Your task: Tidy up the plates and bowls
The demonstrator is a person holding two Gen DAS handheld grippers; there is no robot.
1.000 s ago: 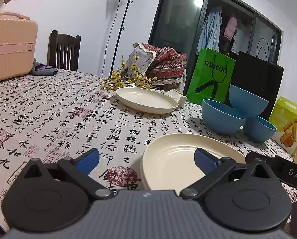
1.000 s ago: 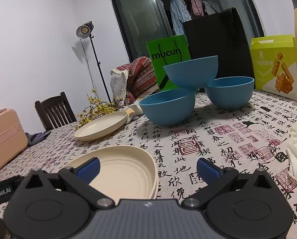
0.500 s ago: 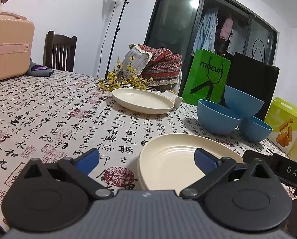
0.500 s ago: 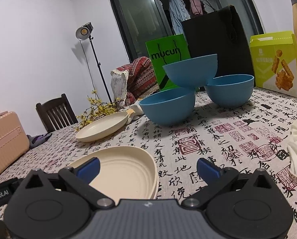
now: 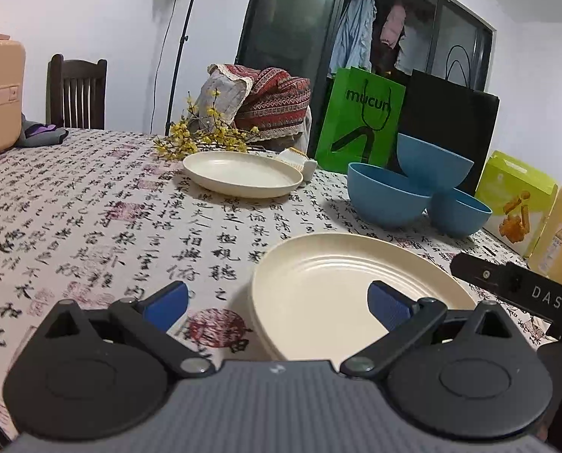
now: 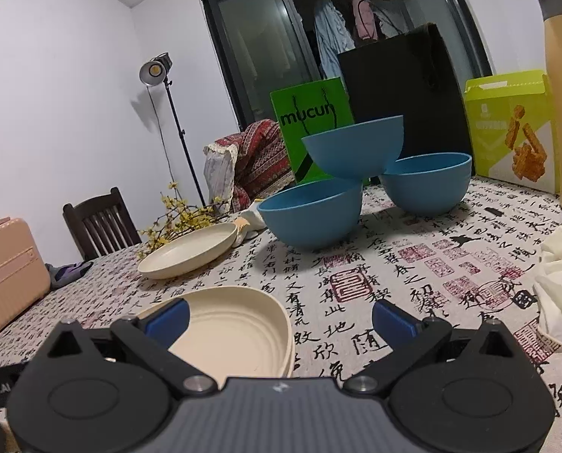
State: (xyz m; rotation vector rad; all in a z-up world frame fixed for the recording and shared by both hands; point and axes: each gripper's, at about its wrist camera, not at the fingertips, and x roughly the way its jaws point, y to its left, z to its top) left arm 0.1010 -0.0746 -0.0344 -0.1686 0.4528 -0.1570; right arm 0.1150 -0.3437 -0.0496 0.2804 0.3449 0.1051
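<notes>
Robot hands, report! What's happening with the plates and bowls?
Both grippers open, empty. Near plate between them; far plate alone. Top bowl perched on two bowls.

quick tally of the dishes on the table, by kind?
Cream plates: 2, the near plate and the far plate.
Blue bowls: 3, the left bowl, the right bowl and the top bowl perched on both.
Total: 5.
</notes>
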